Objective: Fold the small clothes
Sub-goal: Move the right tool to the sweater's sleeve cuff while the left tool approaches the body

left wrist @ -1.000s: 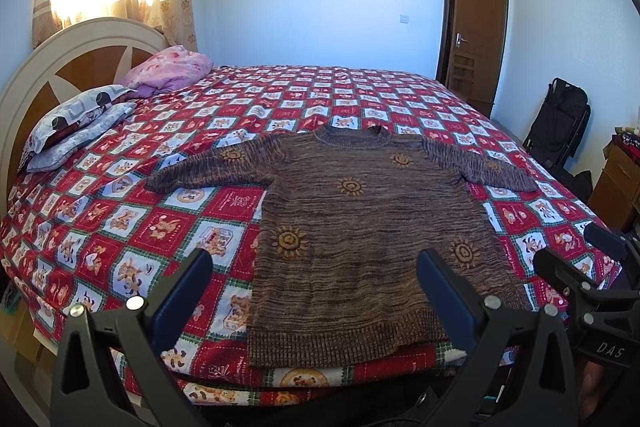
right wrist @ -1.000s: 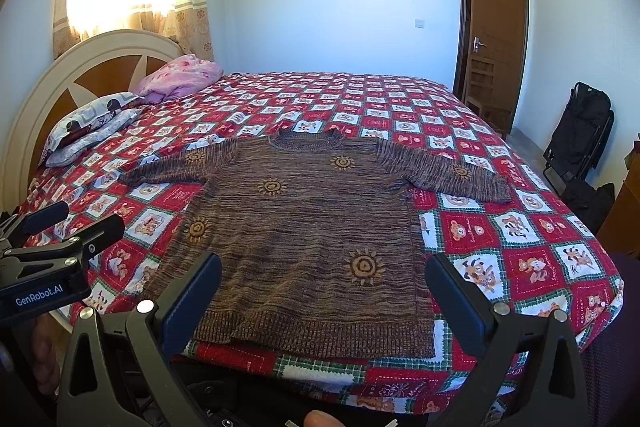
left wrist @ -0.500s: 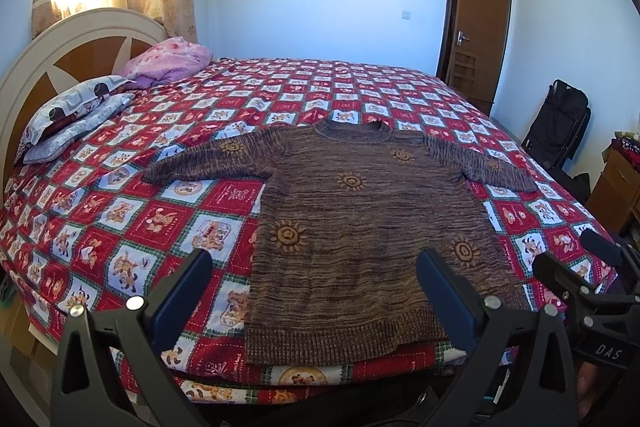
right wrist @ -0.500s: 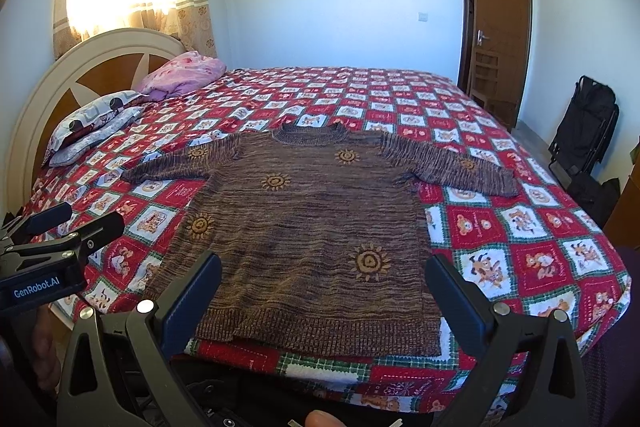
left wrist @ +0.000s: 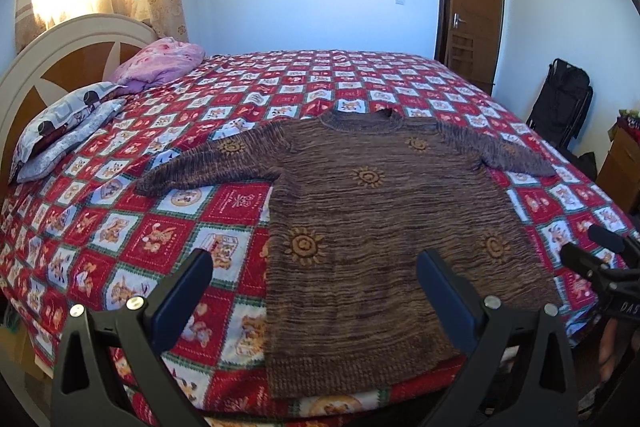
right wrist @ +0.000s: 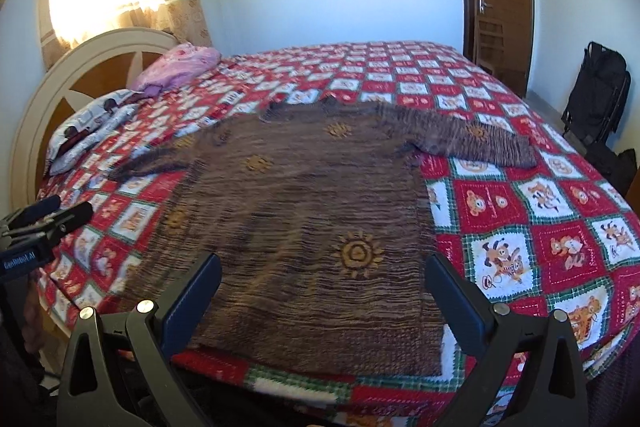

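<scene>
With both grippers, left [left wrist: 314, 291] and right [right wrist: 322, 293], spread wide and empty above the bed's [left wrist: 120, 227] near edge where the sweater [left wrist: 384, 227] lies flat, hem nearest, loose knit risks single-layer pinches and skewed folds.

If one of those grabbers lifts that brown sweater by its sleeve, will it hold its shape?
Probably not. The brown sweater is a soft knit lying flat on the quilt, so it would likely droop and stretch. Its loose sleeve should drag rather than slide.
</scene>
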